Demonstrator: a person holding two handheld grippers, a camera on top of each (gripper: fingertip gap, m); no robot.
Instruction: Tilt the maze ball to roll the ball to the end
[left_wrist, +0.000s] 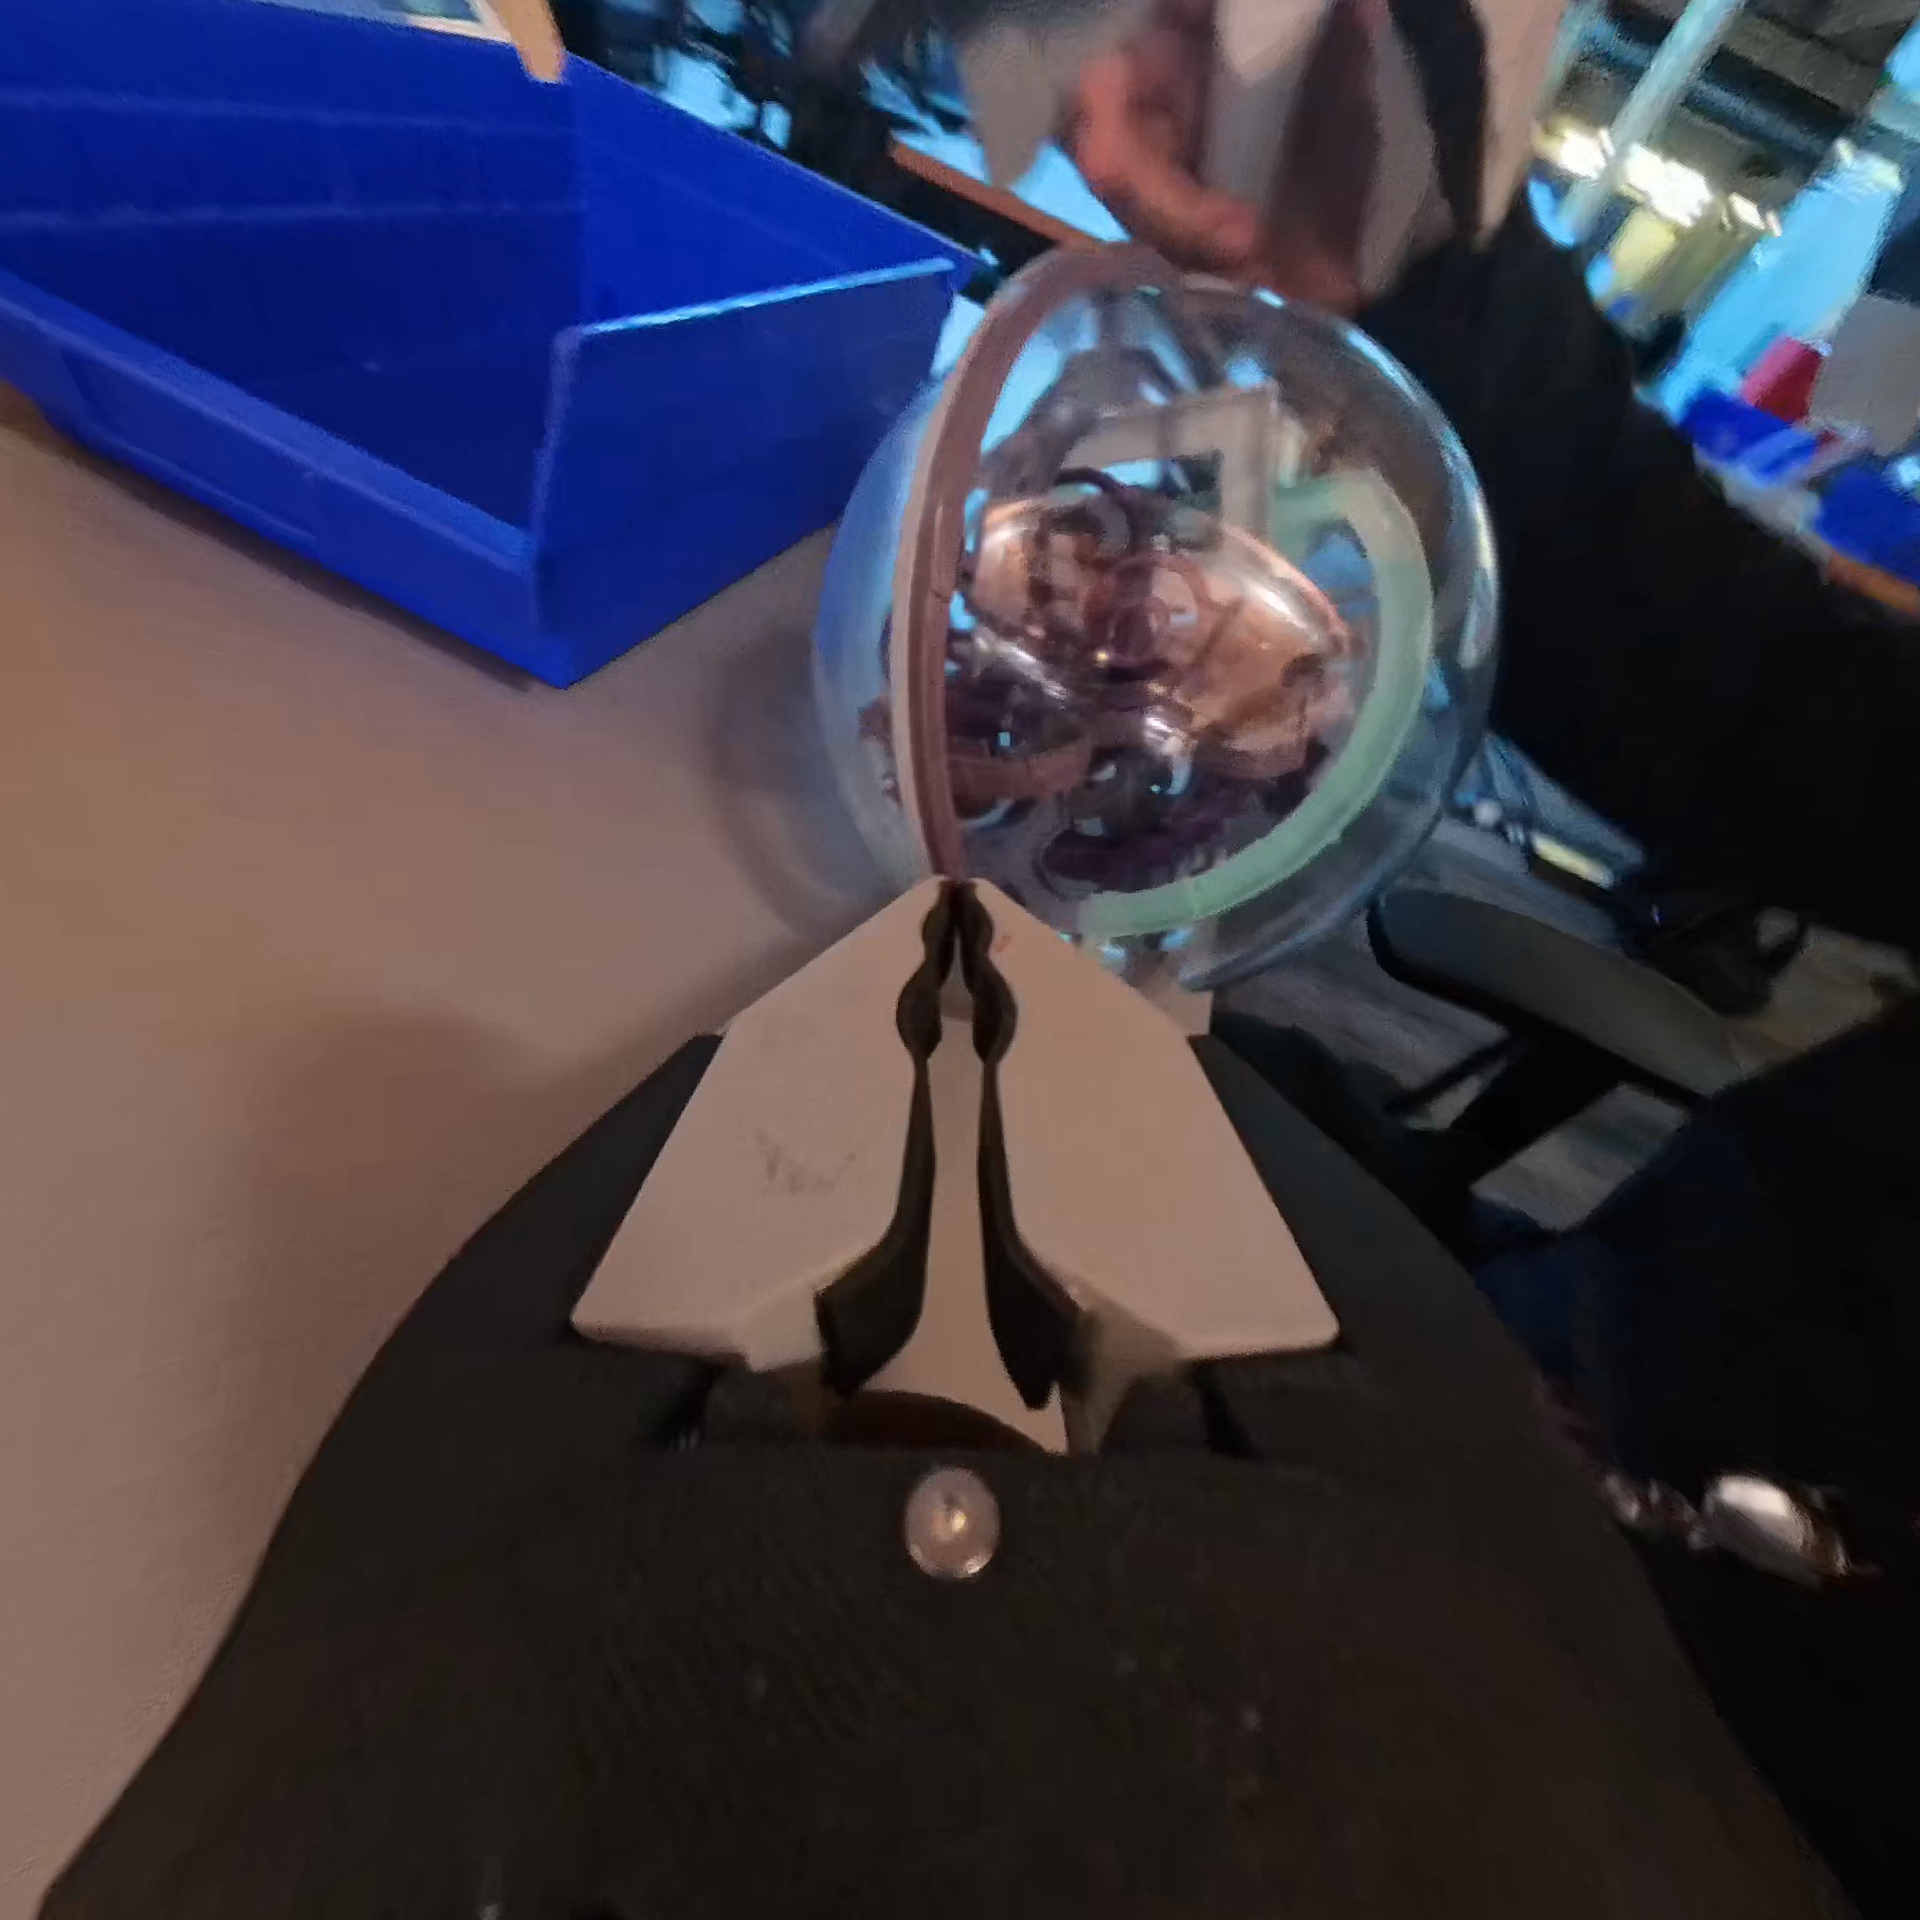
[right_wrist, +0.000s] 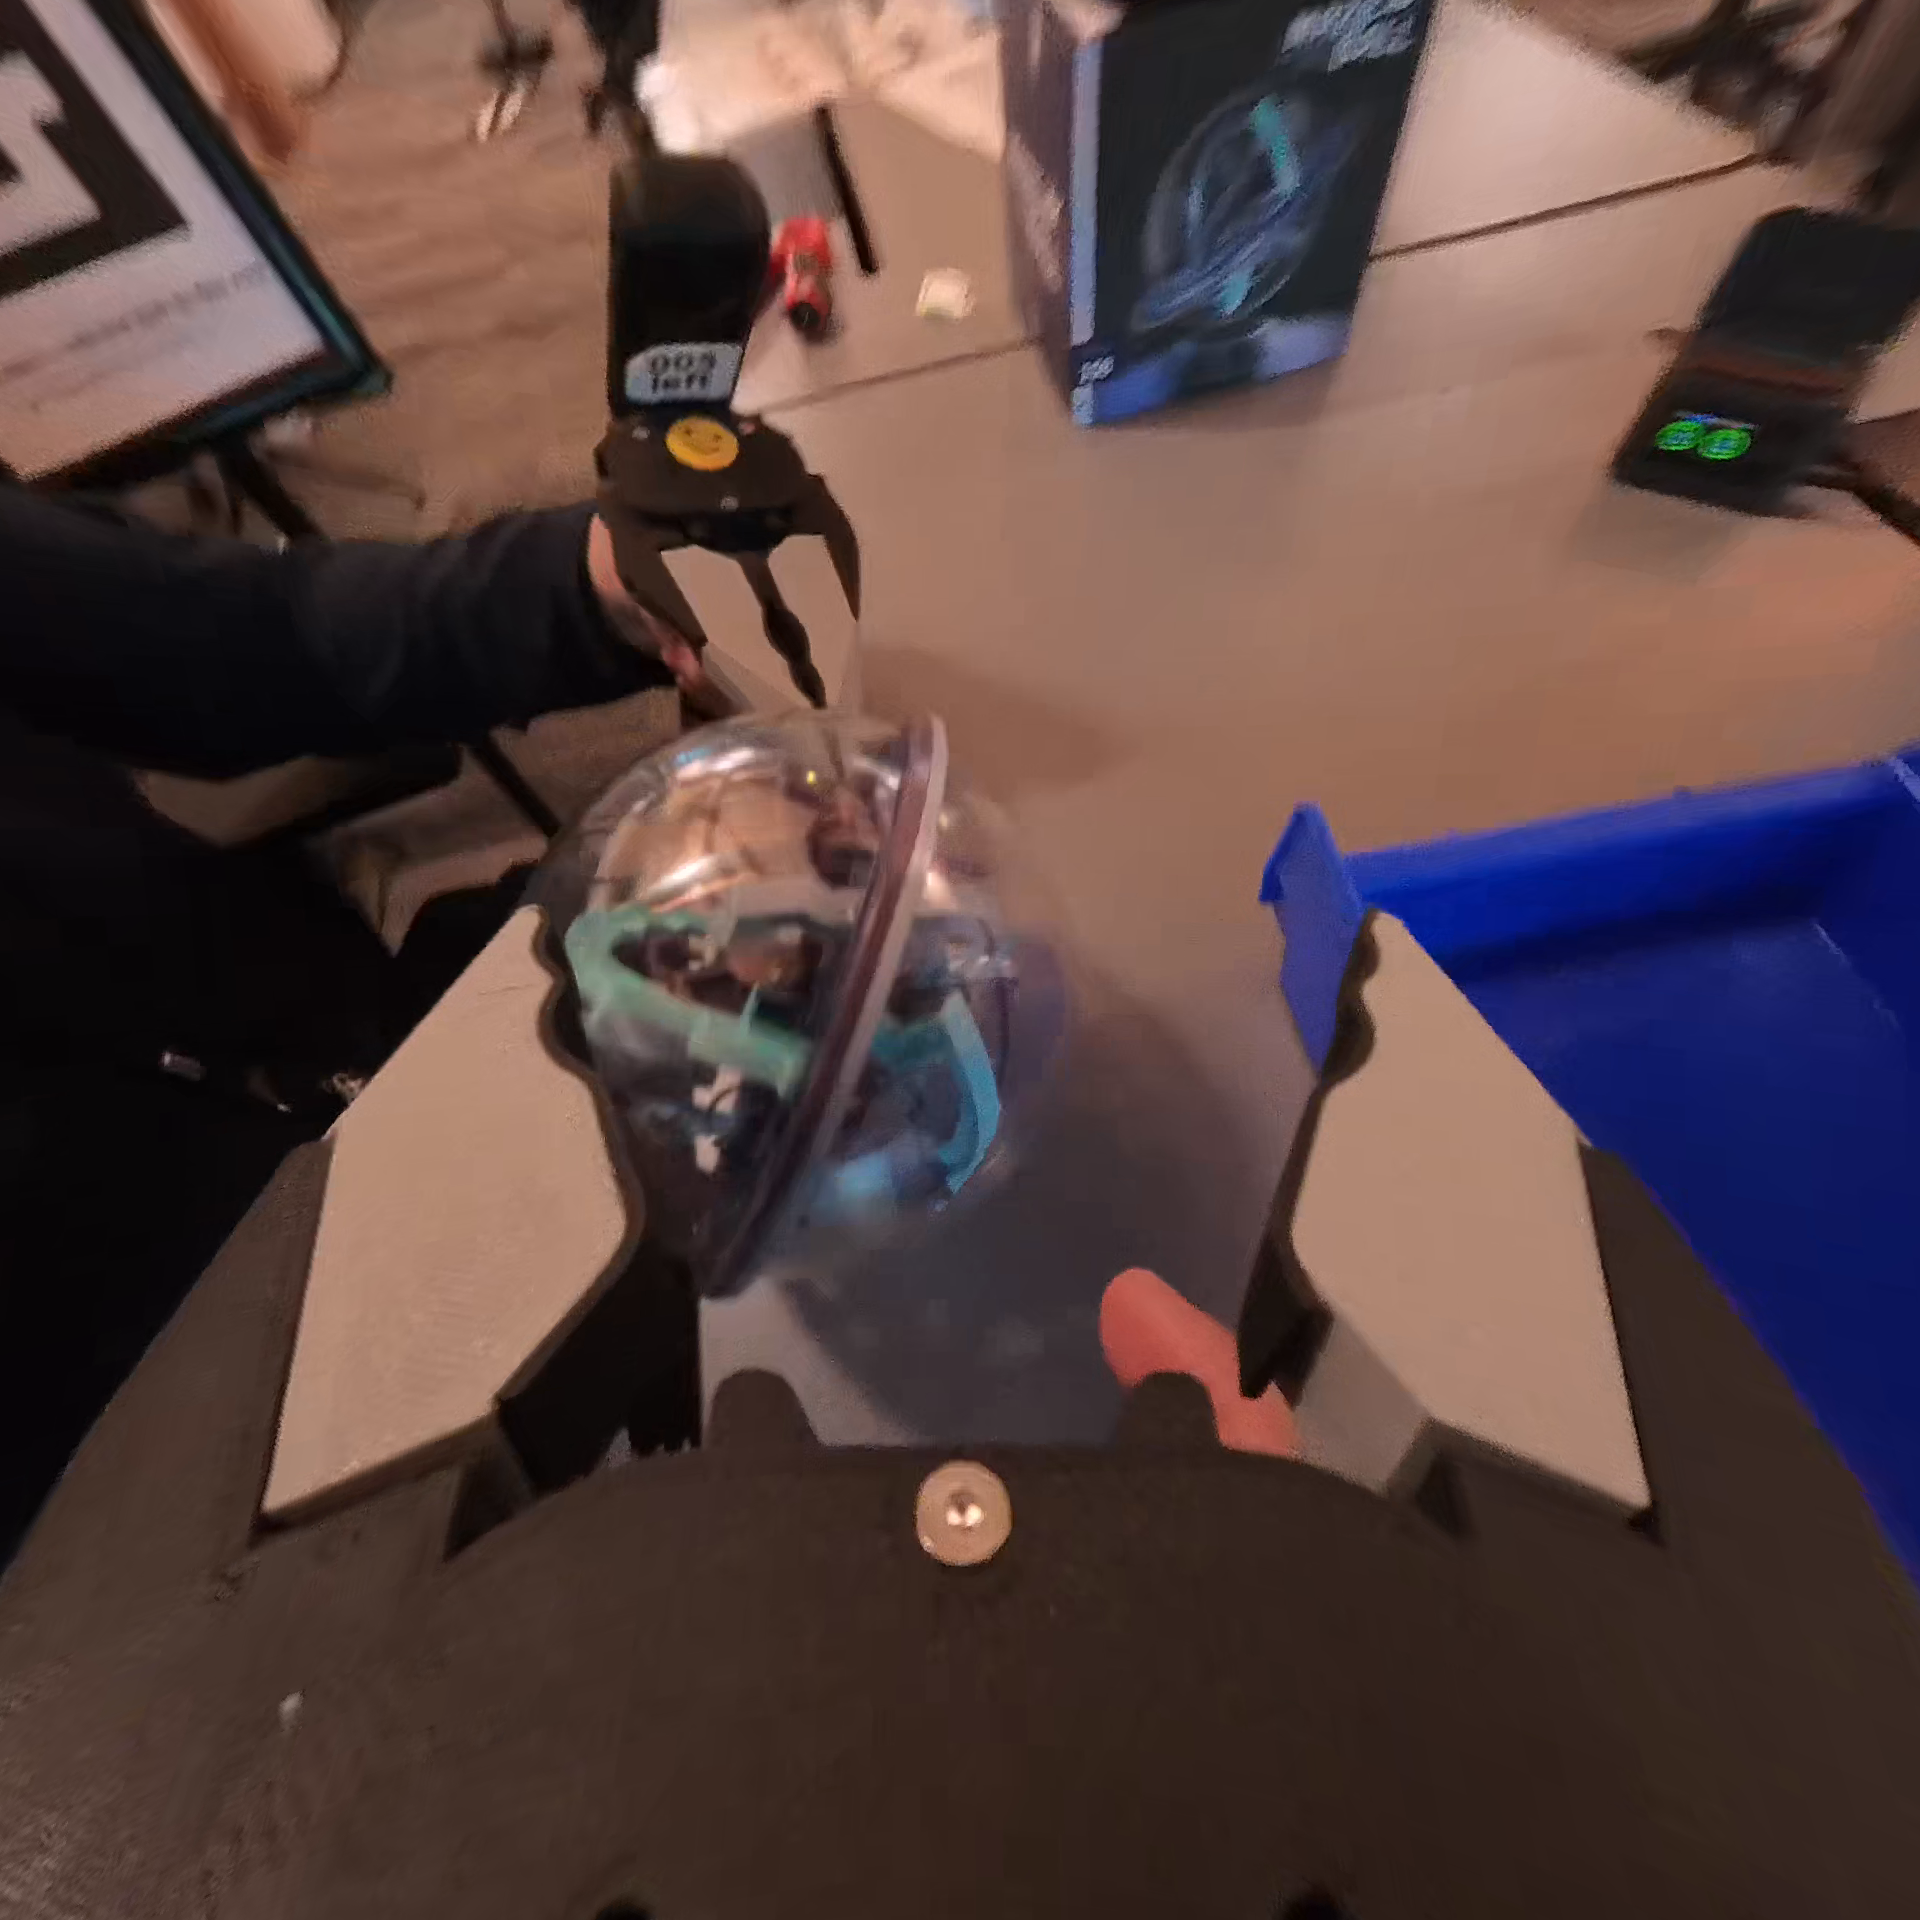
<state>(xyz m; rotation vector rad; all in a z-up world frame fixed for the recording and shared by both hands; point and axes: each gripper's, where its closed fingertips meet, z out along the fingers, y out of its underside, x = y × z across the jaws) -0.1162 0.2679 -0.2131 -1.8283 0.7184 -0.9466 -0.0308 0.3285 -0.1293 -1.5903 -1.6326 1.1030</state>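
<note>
The maze ball (left_wrist: 1164, 644) is a clear sphere with a purple equator rim and green, blue and purple tracks inside. It is held above the table edge with the rim tilted. The small ball inside cannot be made out. My left gripper (left_wrist: 958, 899) is shut on the ball's rim at its near edge. In the right wrist view the left gripper (right_wrist: 805, 675) pinches the rim at the far top of the maze ball (right_wrist: 790, 987). My right gripper (right_wrist: 956, 925) is wide open, and the ball lies between its fingers, close against the left finger (right_wrist: 468, 1143).
A blue bin (left_wrist: 416, 312) stands on the beige table (left_wrist: 260, 831); it shows at the right in the right wrist view (right_wrist: 1662, 987). A dark printed box (right_wrist: 1216, 197), a black device with green lights (right_wrist: 1756, 384) and a framed board (right_wrist: 135, 239) stand farther off. A person's sleeve (right_wrist: 260, 623) reaches in from the left.
</note>
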